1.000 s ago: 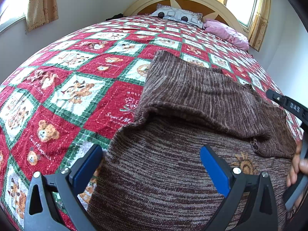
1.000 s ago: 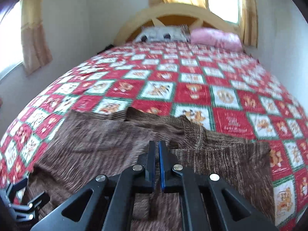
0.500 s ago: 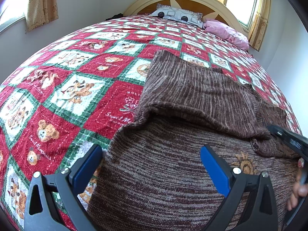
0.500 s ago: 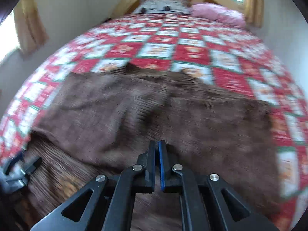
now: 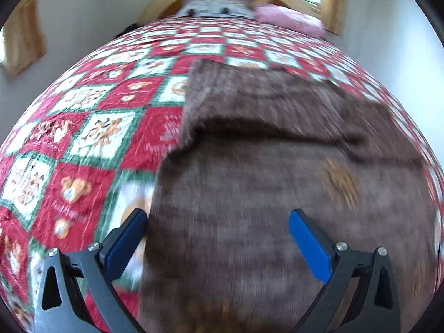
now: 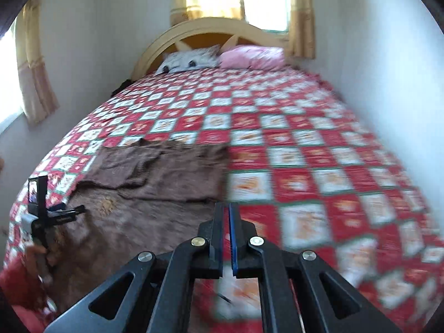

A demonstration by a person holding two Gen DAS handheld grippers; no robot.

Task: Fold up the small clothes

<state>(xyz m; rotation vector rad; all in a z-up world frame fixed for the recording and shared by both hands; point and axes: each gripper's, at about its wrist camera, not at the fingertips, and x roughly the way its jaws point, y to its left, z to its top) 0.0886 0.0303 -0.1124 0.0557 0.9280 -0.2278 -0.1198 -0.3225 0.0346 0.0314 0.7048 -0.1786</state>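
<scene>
A brown knitted sweater [image 5: 263, 172] lies spread on the bed, its far part folded over onto the body; an orange motif [image 5: 340, 181] shows on it. My left gripper [image 5: 217, 236] is open and empty, just above the sweater's near left edge. In the right wrist view the sweater [image 6: 155, 194] lies to the left. My right gripper [image 6: 228, 222] is shut and empty, above the quilt at the sweater's right edge. The left gripper [image 6: 69, 212] also shows there, held in a hand at the far left.
A red, white and green teddy-bear quilt [image 6: 305, 144] covers the bed. A grey pillow [image 6: 191, 59] and a pink pillow [image 6: 252, 57] lie by the arched headboard [image 6: 211, 29]. Walls run close along both sides, with curtained windows.
My right gripper has swung right and lifted off the sweater, still shut. My left gripper has shifted a little over the sweater's near edge, still open; the view is blurred.
</scene>
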